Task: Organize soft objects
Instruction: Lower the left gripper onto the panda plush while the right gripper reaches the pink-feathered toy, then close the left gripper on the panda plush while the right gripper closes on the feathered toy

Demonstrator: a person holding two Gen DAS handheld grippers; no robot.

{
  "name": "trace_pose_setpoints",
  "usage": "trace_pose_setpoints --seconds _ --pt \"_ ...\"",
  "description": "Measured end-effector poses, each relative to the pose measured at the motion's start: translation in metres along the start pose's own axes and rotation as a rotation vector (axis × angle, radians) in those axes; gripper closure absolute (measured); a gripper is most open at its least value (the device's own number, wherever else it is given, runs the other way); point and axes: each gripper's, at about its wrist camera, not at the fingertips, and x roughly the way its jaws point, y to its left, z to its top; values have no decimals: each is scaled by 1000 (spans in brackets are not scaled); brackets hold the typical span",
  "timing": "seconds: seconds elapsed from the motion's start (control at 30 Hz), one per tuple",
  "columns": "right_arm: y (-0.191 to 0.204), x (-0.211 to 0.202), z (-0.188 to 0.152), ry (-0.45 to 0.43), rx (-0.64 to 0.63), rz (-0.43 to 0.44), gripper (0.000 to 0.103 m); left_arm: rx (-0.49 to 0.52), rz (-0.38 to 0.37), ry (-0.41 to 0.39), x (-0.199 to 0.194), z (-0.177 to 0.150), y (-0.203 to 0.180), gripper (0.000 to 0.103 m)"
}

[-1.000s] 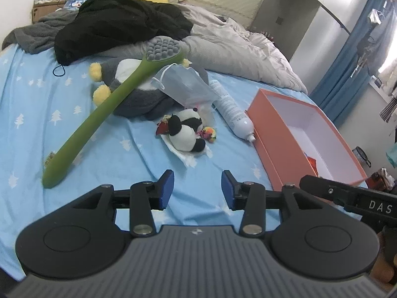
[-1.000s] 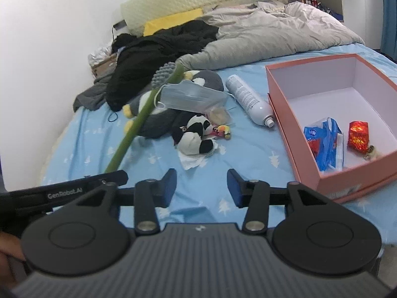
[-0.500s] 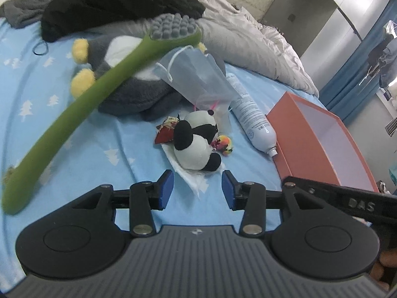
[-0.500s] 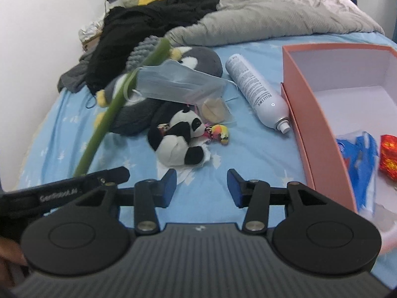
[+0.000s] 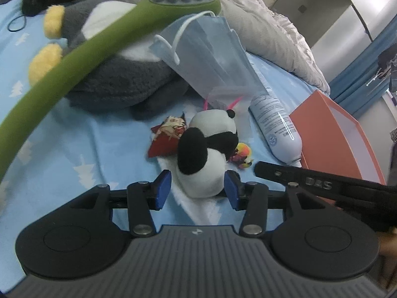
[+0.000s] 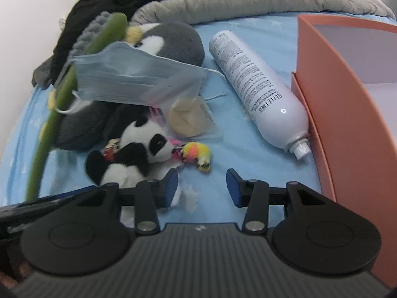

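Readable print scarce. On the white bottle (image 6: 258, 89), lying on the bed beside the orange box: a large vertical brand word near the shoulder, roughly "RELLET", letters uncertain, followed by a few smaller characters; above it, columns of fine print too small to make out. On the same bottle in the left wrist view (image 5: 275, 124): a round seal and lines of small text, unreadable. On the black bar (image 5: 320, 181) of the other tool: white letters "DAS", seen upside down. On the black bar (image 6: 17, 228) at the lower left: a white word beginning "Ge", rest cut off.
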Motion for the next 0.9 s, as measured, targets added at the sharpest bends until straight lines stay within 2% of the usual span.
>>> trace_pose_setpoints --seconds 0.27,0.37,0.43,0.63,0.9 --pt "-4 32 9 19 -31 16 61 -24 -14 20 22 1 0 50" --pt "-4 38 10 30 -36 40 74 -33 -21 20 25 2 0 50" --pt "-2 40 11 28 -47 37 78 -28 -18 19 26 3 -2 50" --pt "-4 32 10 18 -49 27 85 -26 4 6 19 5 -7 58" --pt "-6 2 2 -9 -54 3 86 3 4 -36 -5 6 -27 62"
